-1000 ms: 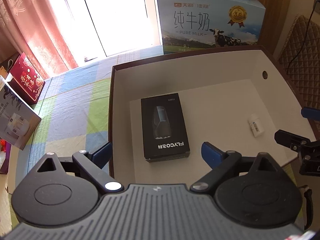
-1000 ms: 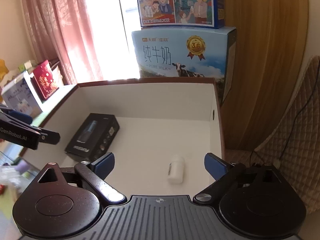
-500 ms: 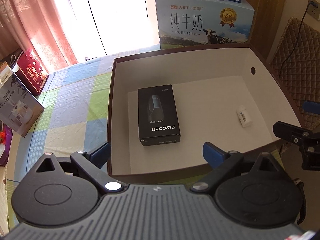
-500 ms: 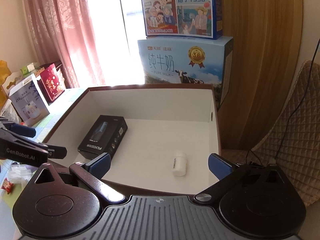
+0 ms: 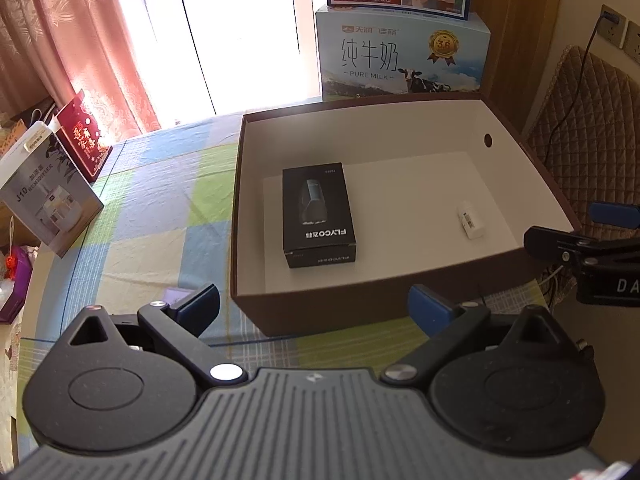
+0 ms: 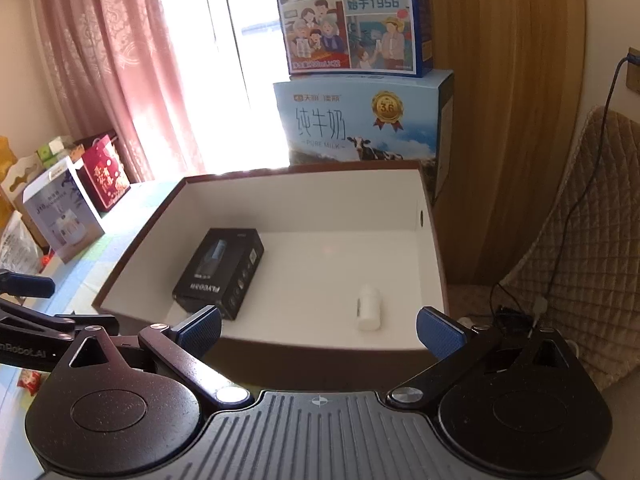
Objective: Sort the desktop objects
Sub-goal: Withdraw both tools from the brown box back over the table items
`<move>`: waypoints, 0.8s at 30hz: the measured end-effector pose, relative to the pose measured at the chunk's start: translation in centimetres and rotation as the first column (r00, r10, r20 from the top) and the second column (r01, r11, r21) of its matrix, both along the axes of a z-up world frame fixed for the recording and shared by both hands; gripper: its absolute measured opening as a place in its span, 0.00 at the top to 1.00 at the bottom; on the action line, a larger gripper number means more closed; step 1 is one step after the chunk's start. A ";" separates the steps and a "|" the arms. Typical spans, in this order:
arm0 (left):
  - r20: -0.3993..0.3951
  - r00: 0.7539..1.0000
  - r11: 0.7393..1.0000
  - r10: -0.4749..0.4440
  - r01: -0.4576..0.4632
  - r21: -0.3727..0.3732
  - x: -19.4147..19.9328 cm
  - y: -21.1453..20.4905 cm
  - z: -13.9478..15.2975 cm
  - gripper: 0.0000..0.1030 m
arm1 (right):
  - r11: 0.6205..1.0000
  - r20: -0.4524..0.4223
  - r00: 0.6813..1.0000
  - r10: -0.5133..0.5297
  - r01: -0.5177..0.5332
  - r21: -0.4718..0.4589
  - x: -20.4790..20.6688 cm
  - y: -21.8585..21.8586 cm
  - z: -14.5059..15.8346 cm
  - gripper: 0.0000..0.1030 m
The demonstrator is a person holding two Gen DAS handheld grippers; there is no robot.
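Observation:
A brown storage box (image 5: 400, 304) with a white inside stands on the checked tablecloth (image 5: 152, 232). In it lie a black FLYCO carton (image 5: 318, 220) at the left and a small white bottle (image 5: 471, 218) on its side at the right. Both also show in the right wrist view: carton (image 6: 220, 272), bottle (image 6: 369, 312), box (image 6: 320, 354). My left gripper (image 5: 314, 308) hangs open and empty just in front of the box's near wall. My right gripper (image 6: 318, 330) is open and empty too, near the box's front right corner.
Stacked milk cartons (image 5: 404, 52) stand behind the box. A humidifier box (image 5: 48, 208) and a red gift bag (image 5: 84, 140) sit at the table's left edge. A quilted chair (image 6: 584, 248) with cables is at the right. A small purple item (image 5: 176, 294) lies by the left fingertip.
Both grippers have drawn back and up from over the box, so the whole box is now in view. The carton and bottle have not moved. Both stay open.

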State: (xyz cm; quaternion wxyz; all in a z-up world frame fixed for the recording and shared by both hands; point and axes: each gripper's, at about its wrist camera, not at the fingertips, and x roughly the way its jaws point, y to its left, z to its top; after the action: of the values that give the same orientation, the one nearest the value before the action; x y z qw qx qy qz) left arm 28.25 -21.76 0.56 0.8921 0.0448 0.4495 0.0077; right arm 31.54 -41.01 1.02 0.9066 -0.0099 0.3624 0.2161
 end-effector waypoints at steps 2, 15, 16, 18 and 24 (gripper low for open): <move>0.004 1.000 1.000 0.005 -0.005 -0.001 -0.8 0.1 0.1 0.03 | 1.000 0.022 1.000 -0.005 0.005 -0.024 -0.9 0.2 0.0 0.02; 0.035 0.999 0.999 0.037 -0.036 -0.004 -6.7 1.3 0.7 0.03 | 0.998 0.043 0.999 0.026 -0.023 -0.058 -6.3 0.1 0.0 0.02; 0.038 0.998 0.999 0.039 -0.039 -0.006 -7.0 1.5 0.8 0.03 | 0.998 0.040 0.999 0.028 -0.025 -0.059 -6.6 0.2 0.0 0.02; 0.045 0.998 0.999 0.043 -0.042 -0.011 -7.6 2.0 1.0 0.03 | 0.998 0.034 0.999 0.030 -0.028 -0.063 -7.1 0.4 0.0 0.02; 0.067 0.997 0.999 0.045 -0.045 -0.007 -8.9 3.3 1.4 0.03 | 0.997 0.026 0.999 0.028 -0.026 -0.079 -8.4 1.1 -0.1 0.02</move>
State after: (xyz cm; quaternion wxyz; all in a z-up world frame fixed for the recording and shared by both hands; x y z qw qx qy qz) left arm 19.33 -18.49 2.00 0.9065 0.0321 0.4202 0.0281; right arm 23.10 -39.87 0.91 0.9073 -0.0536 0.3580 0.2137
